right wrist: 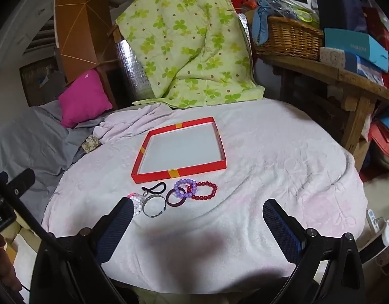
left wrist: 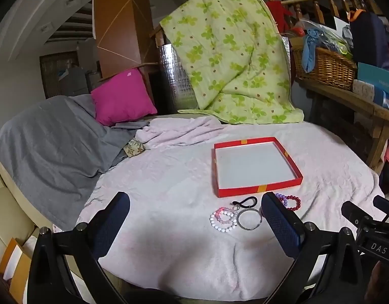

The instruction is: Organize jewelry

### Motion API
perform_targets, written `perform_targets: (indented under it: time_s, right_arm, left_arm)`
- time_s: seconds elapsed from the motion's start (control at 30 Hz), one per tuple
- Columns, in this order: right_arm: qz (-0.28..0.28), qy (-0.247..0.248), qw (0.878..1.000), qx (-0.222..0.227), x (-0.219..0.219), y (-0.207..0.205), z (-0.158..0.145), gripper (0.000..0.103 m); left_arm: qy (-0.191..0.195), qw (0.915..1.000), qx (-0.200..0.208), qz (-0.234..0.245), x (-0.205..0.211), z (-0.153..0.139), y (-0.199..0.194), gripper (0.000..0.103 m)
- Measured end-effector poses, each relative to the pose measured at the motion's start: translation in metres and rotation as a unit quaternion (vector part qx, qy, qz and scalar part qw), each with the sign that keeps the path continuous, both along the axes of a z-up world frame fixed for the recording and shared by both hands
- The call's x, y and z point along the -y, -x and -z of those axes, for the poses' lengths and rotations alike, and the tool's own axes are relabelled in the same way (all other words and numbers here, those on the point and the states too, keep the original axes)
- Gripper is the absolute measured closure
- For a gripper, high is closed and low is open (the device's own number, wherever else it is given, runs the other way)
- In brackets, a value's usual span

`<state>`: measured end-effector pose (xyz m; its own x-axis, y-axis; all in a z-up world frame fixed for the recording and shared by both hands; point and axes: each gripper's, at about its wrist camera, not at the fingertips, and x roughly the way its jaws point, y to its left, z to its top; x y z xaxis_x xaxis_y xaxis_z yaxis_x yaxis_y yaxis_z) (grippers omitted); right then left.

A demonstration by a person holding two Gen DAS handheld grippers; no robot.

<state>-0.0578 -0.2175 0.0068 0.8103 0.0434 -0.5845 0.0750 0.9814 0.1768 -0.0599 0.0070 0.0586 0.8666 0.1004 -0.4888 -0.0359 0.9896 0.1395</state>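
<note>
Now, seen from the left wrist view, the left gripper (left wrist: 195, 217) is hovering with its fingers (left wrist: 113, 217) spread wide and holding nothing, above the pale pink blanket (left wrist: 169, 177) that is covering the counter. The red tray (left wrist: 255, 190) is lying empty just beyond the jewelry. Near it, a white and pink bead bracelet (left wrist: 223, 219) is touching a silver ring (left wrist: 249, 219), with a black clip (left wrist: 245, 201) just behind them. The right finger is hiding part of a purple bracelet (left wrist: 281, 198) and a dark red bead bracelet (left wrist: 294, 202).

From the right wrist view, the right gripper (right wrist: 198, 217) is likewise hanging with fingers (right wrist: 283, 225) spread and empty, near the row. The purple bracelet (right wrist: 185, 188) is overlapping the dark red bead bracelet (right wrist: 206, 190) and a dark bangle (right wrist: 174, 197), so these are tangling together.

Judging by this, nothing is sorted yet. Taking the dark red bead bracelet at its free right edge is looking wisest, pinching one strand low against the blanket without snagging the fabric or dragging its neighbours.
</note>
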Motion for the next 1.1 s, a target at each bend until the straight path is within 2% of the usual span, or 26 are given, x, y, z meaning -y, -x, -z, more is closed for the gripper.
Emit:
perform_targets:
  time_s: [0.33,0.63,0.67,0.77,0.83,0.93,1.1]
  right_arm:
    - [0.017,-0.007,1.0,0.007,0.017,0.005,0.003,0.0]
    - [0.012,-0.009,1.0,0.013,0.017,0.023,-0.014,0.0]
    - [0.012,0.003,1.0,-0.01,0.009,0.022,-0.017,0.0]
    - [0.014,-0.001,1.0,-0.011,0.007,0.021,-0.018,0.0]
    - [0.014,0.001,0.999,-0.038,0.006,0.017,-0.017,0.0]
    - [0.013,0.004,0.999,-0.048,0.003,0.013,-0.013,0.0]
    - [0.008,0.005,1.0,-0.021,-0.001,0.011,-0.007,0.0]
  left_arm:
    - [-0.012,0.9998,-0.003,0.019,0.02,0.003,0.005,0.0]
    - [-0.017,0.9996,0.009,0.019,0.018,-0.005,0.024,0.0]
    - [-0.018,0.9996,0.009,0.019,0.017,-0.005,0.023,0.0]
    - [-0.016,0.9997,0.009,0.016,0.014,-0.003,0.02,0.0]
    - [-0.013,0.9998,0.005,0.014,0.011,0.0,0.016,0.0]
    - [-0.01,0.9999,-0.001,0.012,0.008,0.006,0.013,0.0]
    - [-0.006,0.9999,-0.01,0.013,0.004,0.016,0.008,0.0]
